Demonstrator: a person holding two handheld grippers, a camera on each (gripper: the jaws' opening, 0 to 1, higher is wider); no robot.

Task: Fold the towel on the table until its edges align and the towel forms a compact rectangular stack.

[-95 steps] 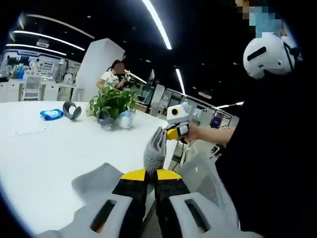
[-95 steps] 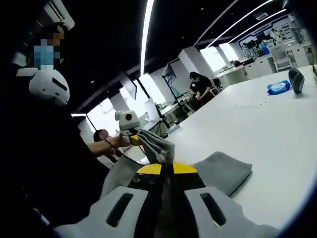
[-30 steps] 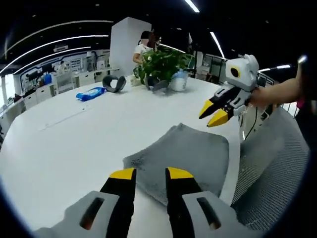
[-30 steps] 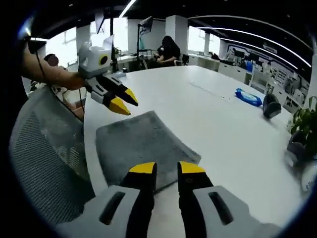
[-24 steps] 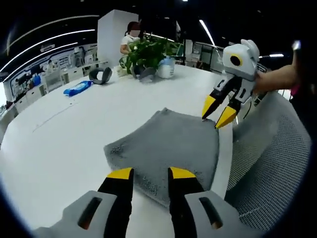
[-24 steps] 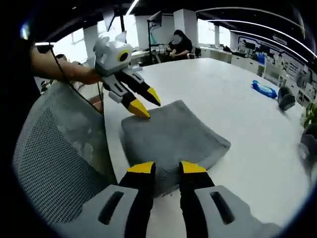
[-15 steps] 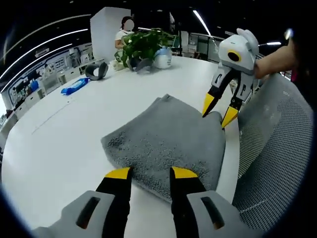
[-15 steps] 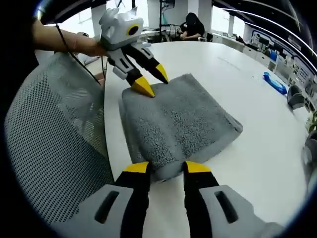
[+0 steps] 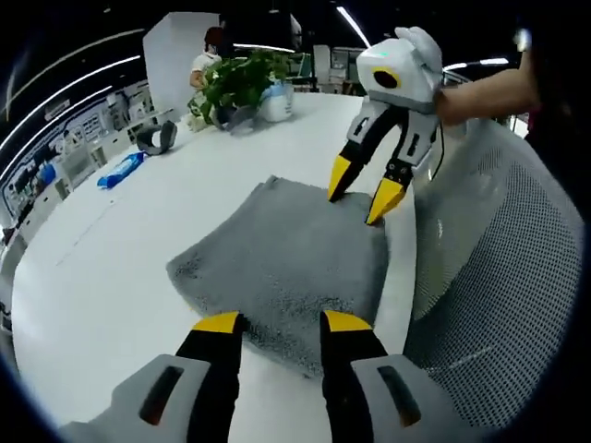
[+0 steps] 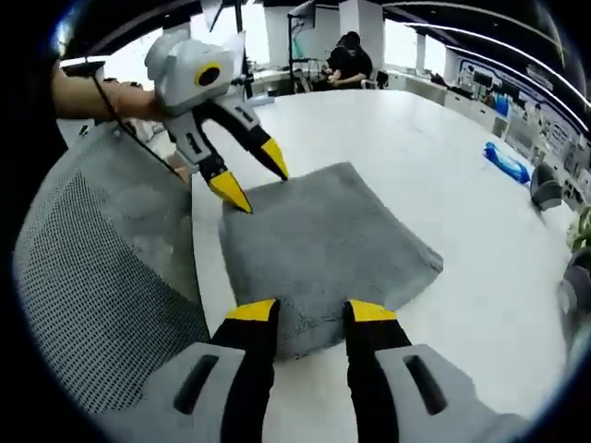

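A grey towel (image 9: 282, 254) lies folded flat near the edge of the white table (image 9: 111, 268). In the left gripper view my left gripper (image 9: 282, 323) is open, its yellow tips just short of the towel's near edge. My right gripper (image 9: 363, 189) comes in from the right, open, with its tips over the towel's far corner by the table edge. In the right gripper view the towel (image 10: 323, 242) spreads ahead of my open right gripper (image 10: 311, 312). There the left gripper (image 10: 252, 175) hangs open over the towel's far left corner. Neither gripper holds anything.
A grey mesh chair (image 9: 480, 268) stands right against the table edge beside the towel, chair (image 10: 102, 277). Farther back on the table are a potted plant (image 9: 242, 78), headphones (image 9: 157, 138) and a blue pack (image 9: 120, 169). A person (image 10: 346, 60) sits at a distant desk.
Earlier both grippers were shut on the towel, held up in the air. They have let go; it now lies folded on the table. In the last half second both stay open over its corners.
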